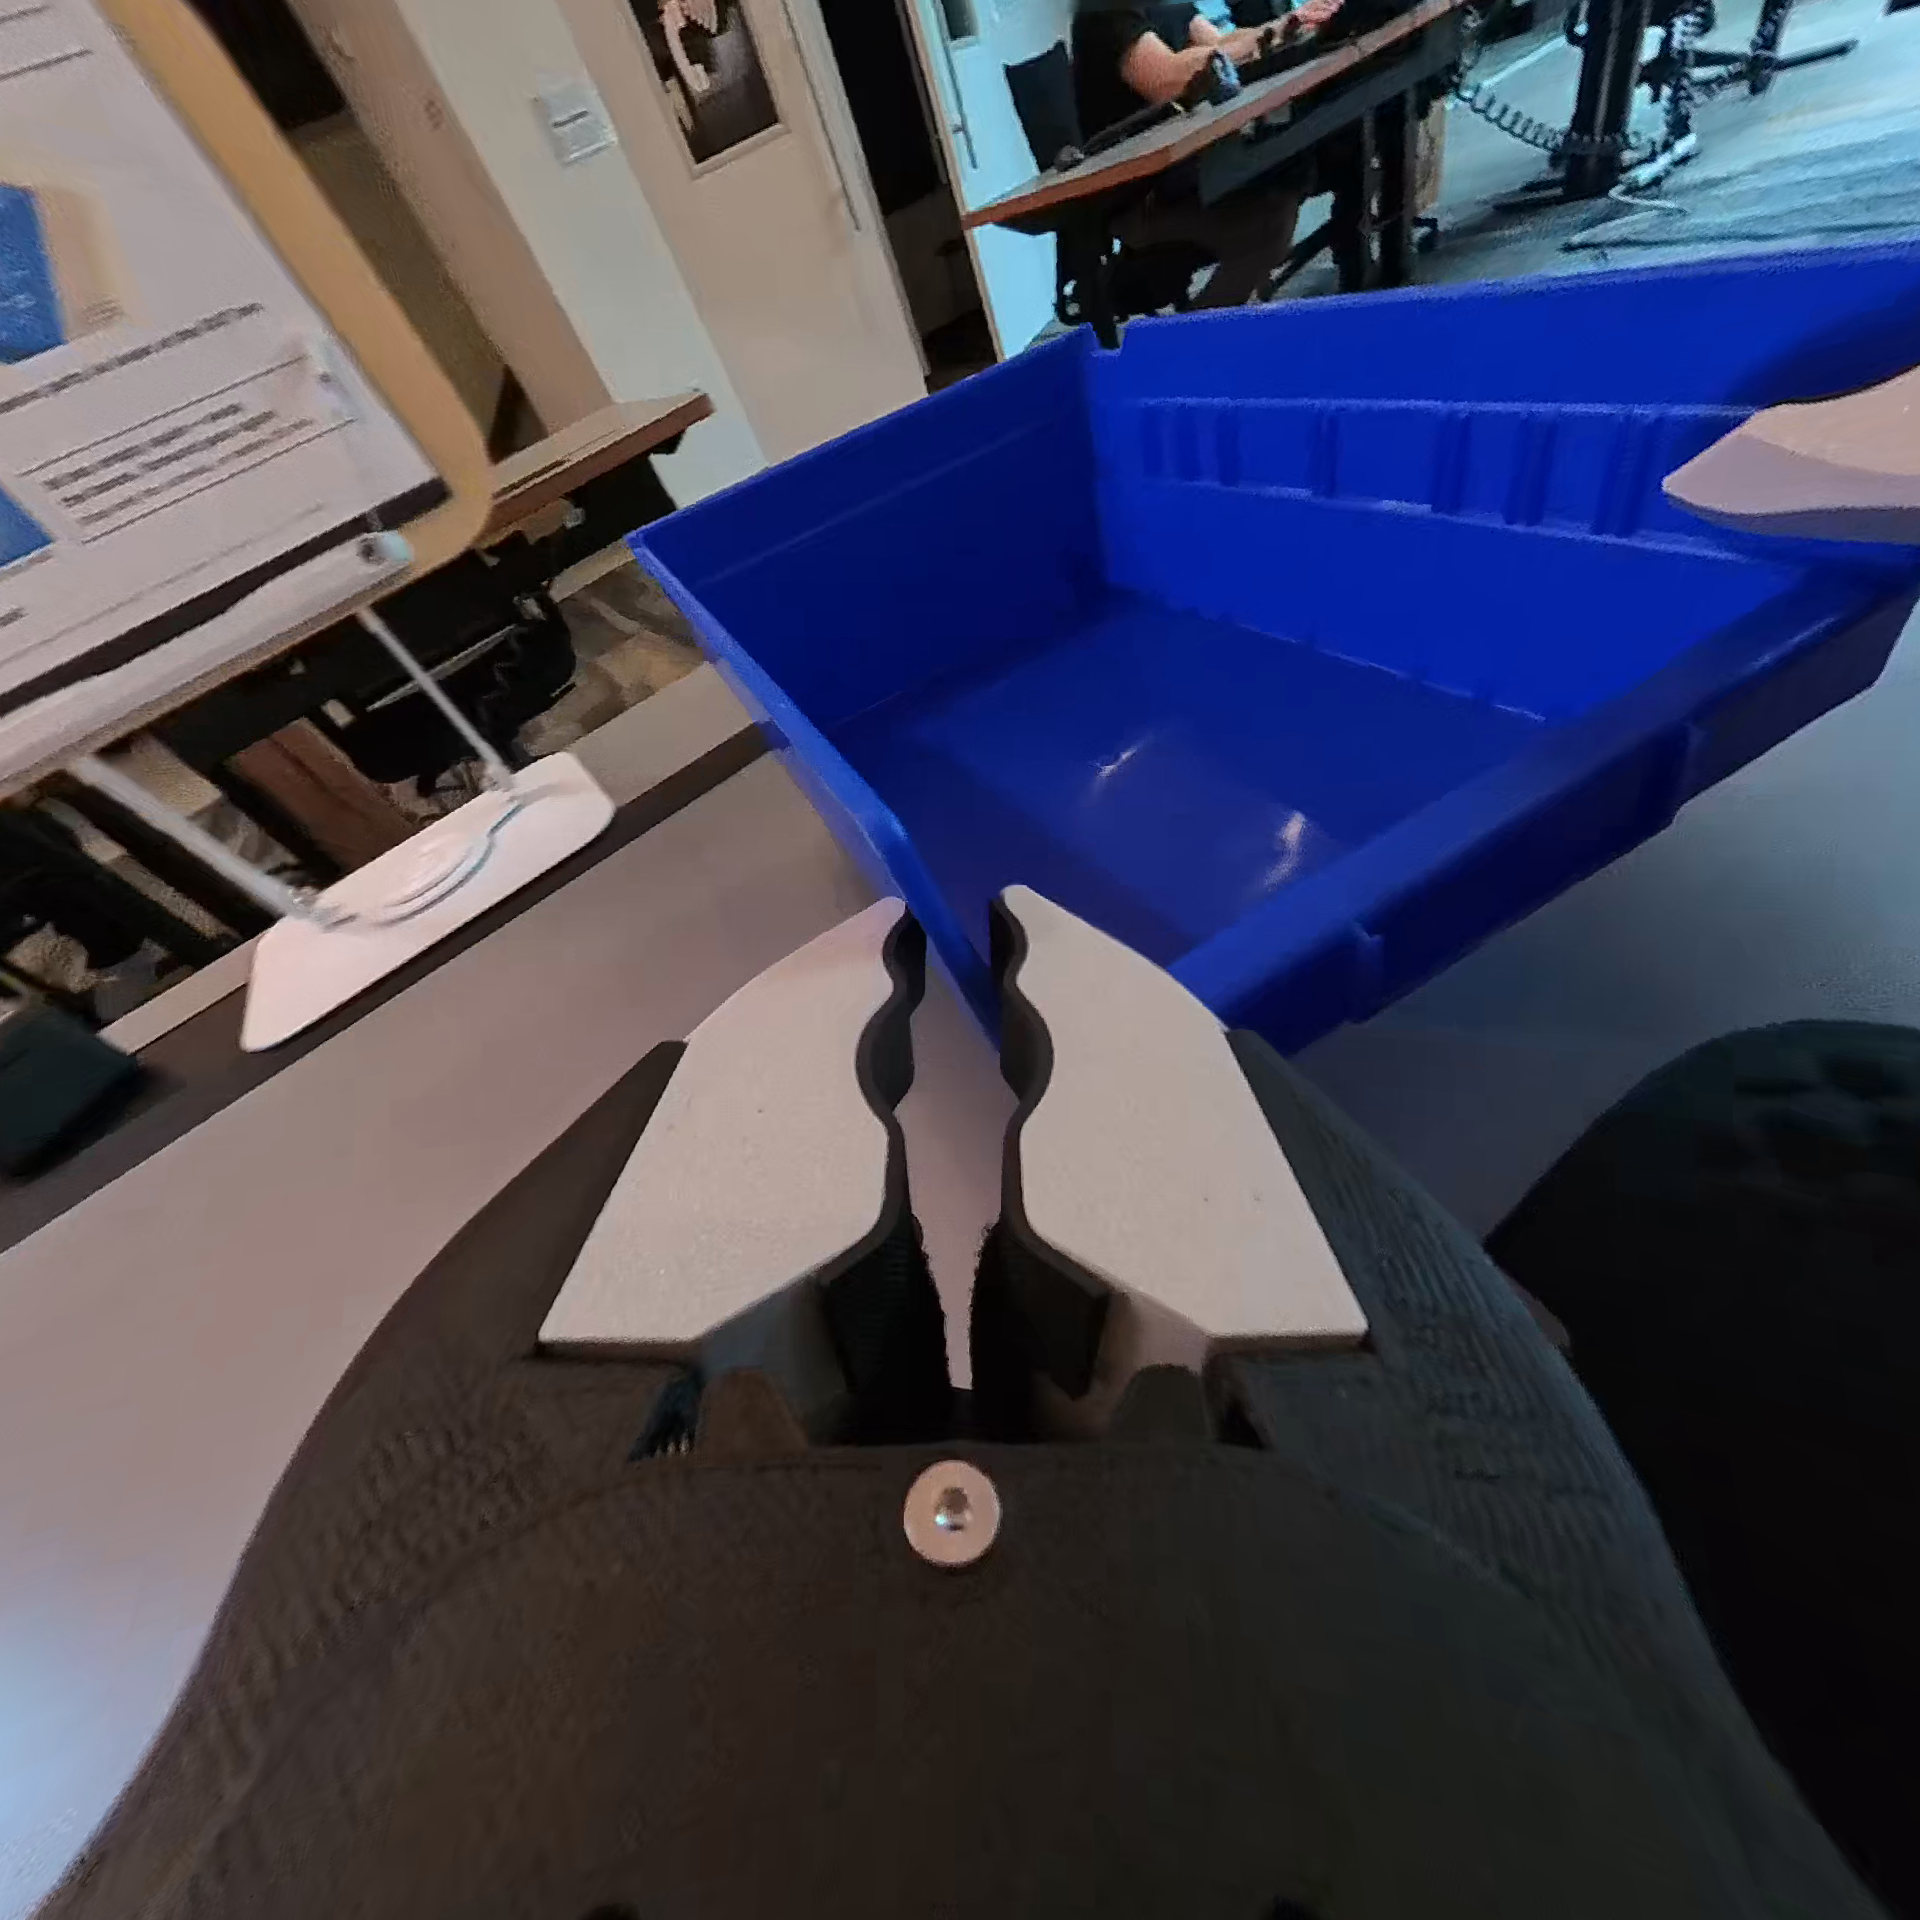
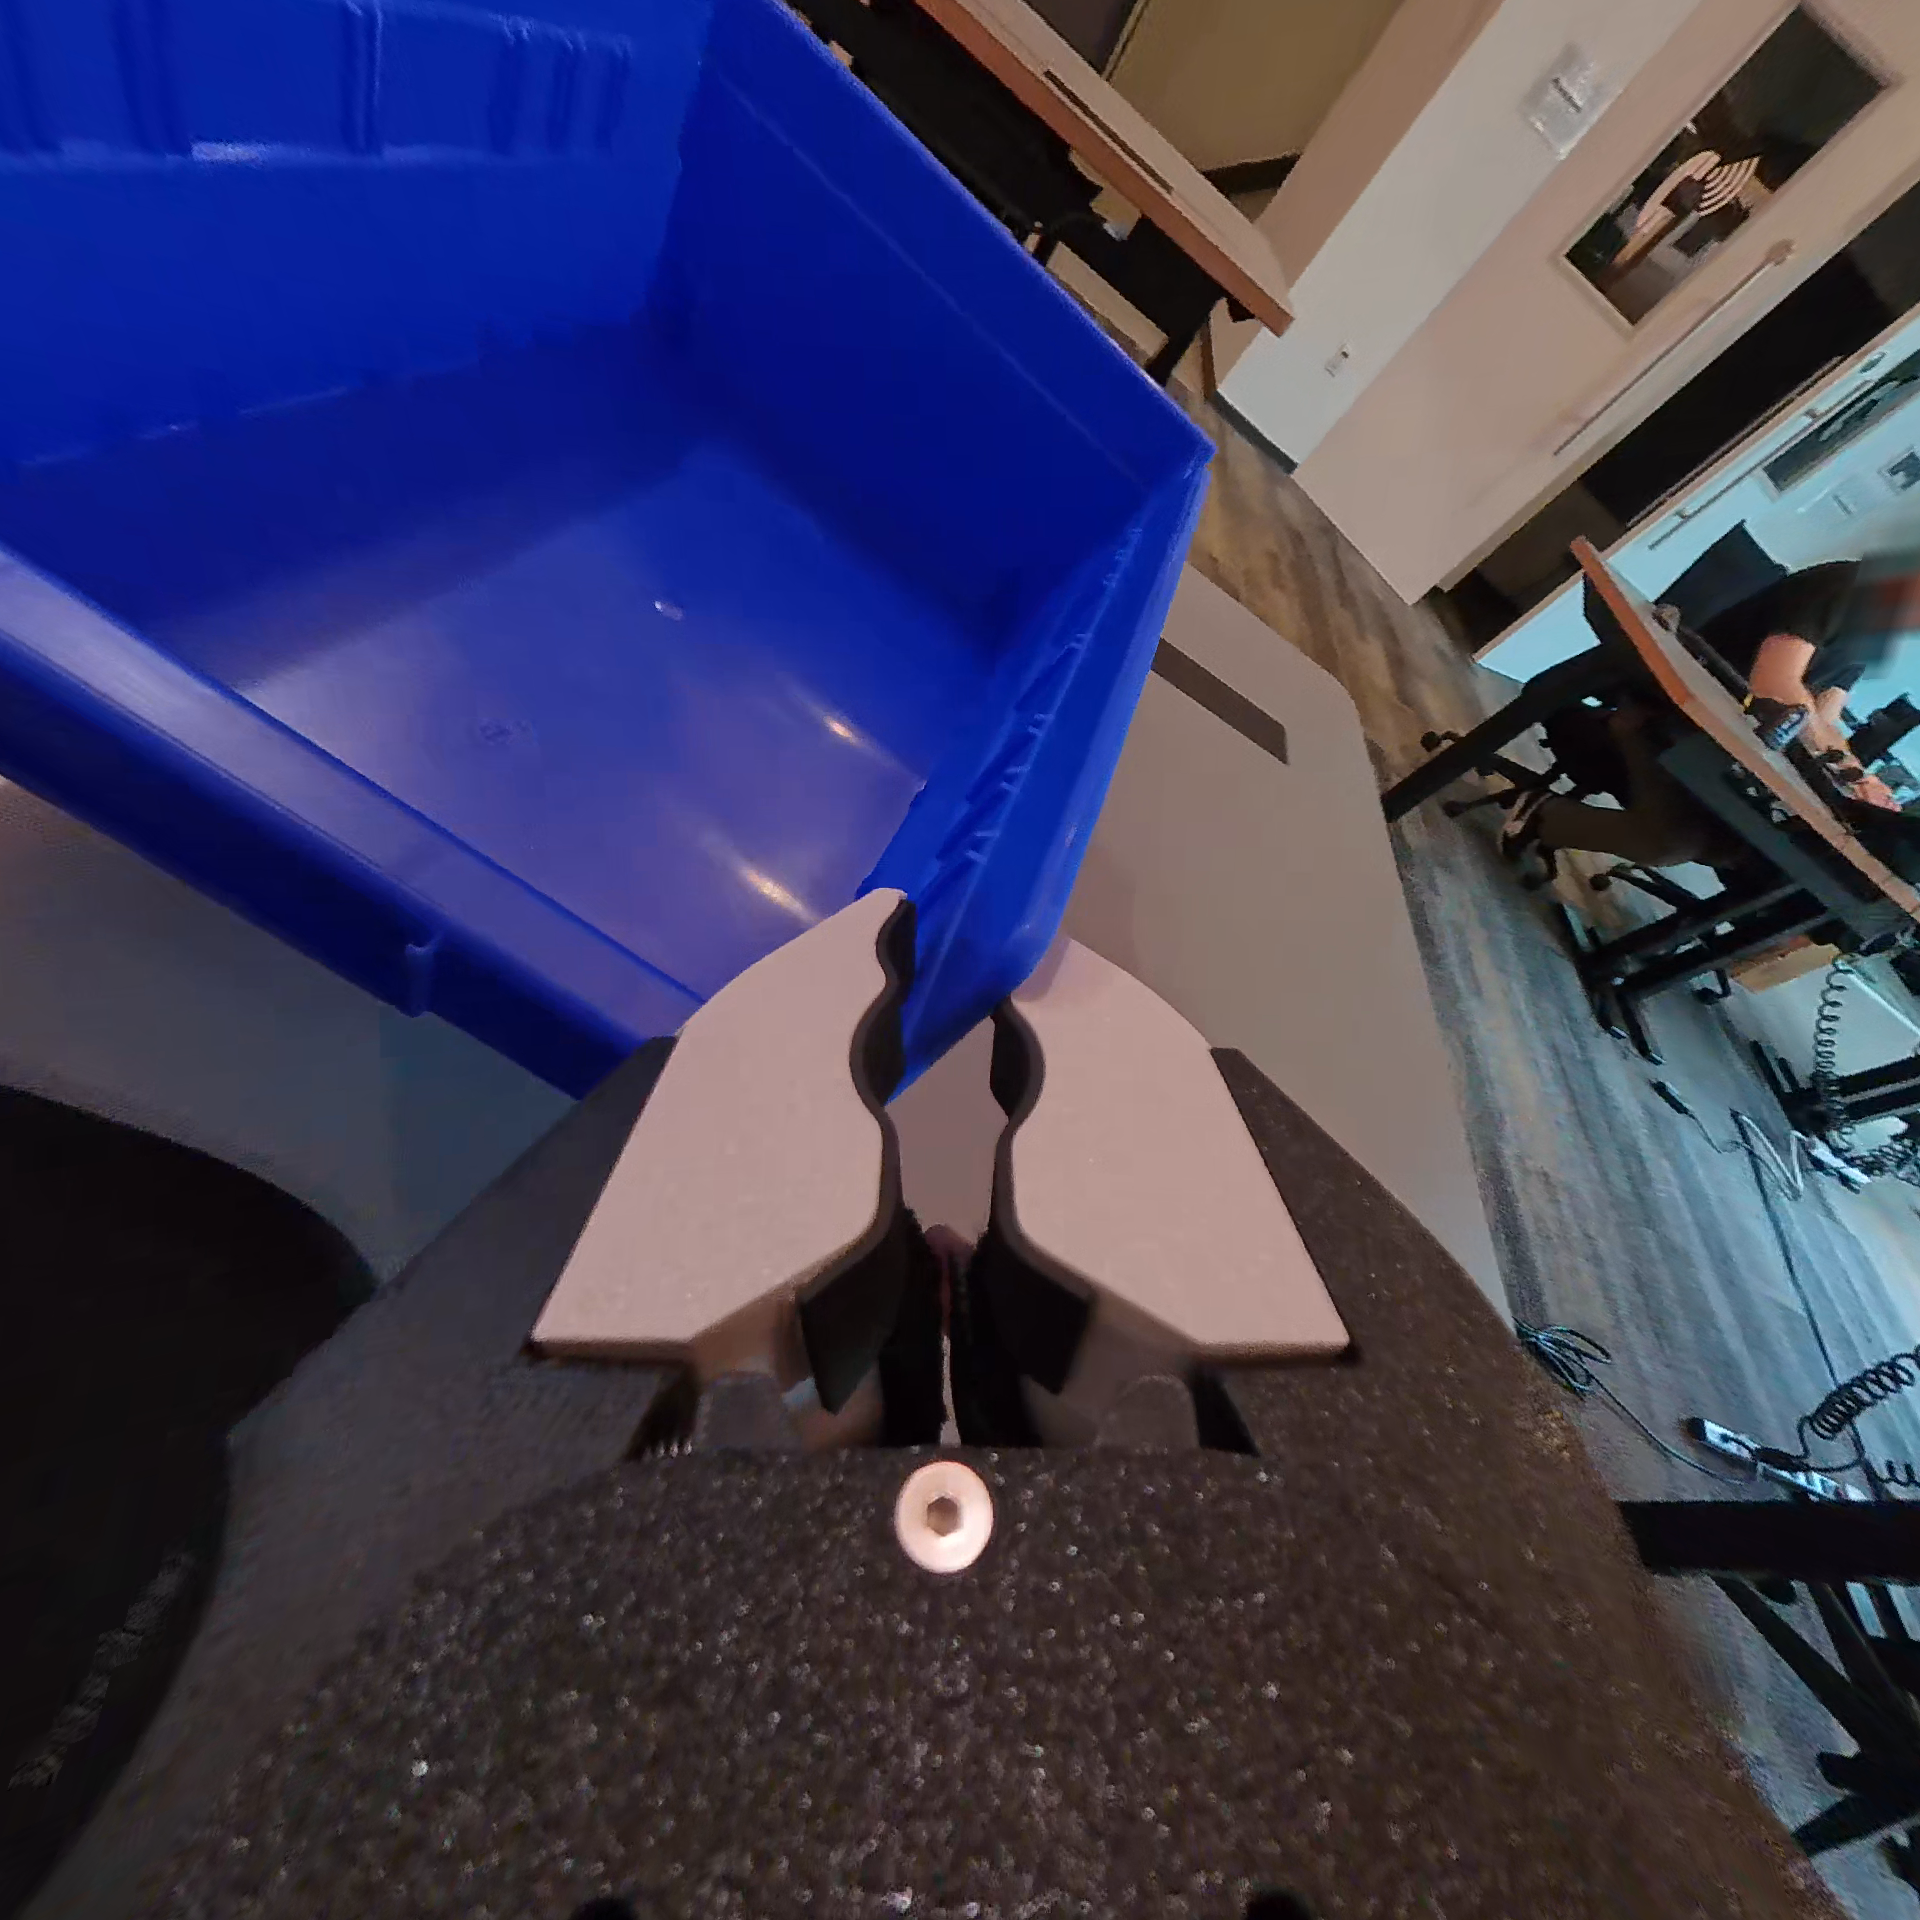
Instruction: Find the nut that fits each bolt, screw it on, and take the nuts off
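The left hand-held gripper [image 1: 954,935] is pinching the blue bin [image 1: 1299,644] by its side wall at 9 o'clock, jaws nearly together. At 3 o'clock, the right hand-held gripper [image 2: 951,961] is clamping the opposite wall likewise. The bin is tilting above the bench [image 1: 364,1195], showing no nuts or bolts. Thin-wall grips are risking slippage, twisting the bin loose.

The left wrist camera looks forward along its tool [image 1: 951,925], very close to the near left corner of a tilted blue bin [image 1: 1351,582]. The right wrist camera looks along its tool [image 2: 951,956] at the bin's [image 2: 779,312] right wall. Both views share the bin's bare interior.
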Demonstrator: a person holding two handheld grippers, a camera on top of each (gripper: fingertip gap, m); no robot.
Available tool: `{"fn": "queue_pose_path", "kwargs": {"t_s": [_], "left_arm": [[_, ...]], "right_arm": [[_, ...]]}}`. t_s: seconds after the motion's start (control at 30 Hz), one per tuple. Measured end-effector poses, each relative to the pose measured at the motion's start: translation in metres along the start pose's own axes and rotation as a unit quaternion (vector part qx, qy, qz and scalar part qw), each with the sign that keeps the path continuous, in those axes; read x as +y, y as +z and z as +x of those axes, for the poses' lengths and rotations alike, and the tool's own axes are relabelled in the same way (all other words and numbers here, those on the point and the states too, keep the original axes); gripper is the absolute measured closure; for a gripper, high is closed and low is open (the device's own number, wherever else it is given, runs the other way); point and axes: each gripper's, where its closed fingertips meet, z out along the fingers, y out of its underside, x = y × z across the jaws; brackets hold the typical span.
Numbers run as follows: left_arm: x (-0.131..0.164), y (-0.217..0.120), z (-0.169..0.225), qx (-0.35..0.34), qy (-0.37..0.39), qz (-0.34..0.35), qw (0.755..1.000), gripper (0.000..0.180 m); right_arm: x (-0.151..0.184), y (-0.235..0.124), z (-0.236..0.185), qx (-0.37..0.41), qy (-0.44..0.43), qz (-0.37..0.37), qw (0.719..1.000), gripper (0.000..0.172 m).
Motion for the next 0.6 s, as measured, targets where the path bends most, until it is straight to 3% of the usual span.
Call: {"fn": "queue_pose_path", "kwargs": {"t_s": [0.27,0.6], "left_arm": [[-0.005,0.030,0.052,0.041,0.029,-0.014,0.999,0.167],[0.012,0.034,0.083,0.106,0.028,-0.043,0.993,0.159]], "right_arm": [[0.049,-0.006,0.036,0.021,0.008,-0.012,1.000,0.159],[0.072,-0.005,0.046,0.028,0.036,-0.004,0.999,0.159]]}}
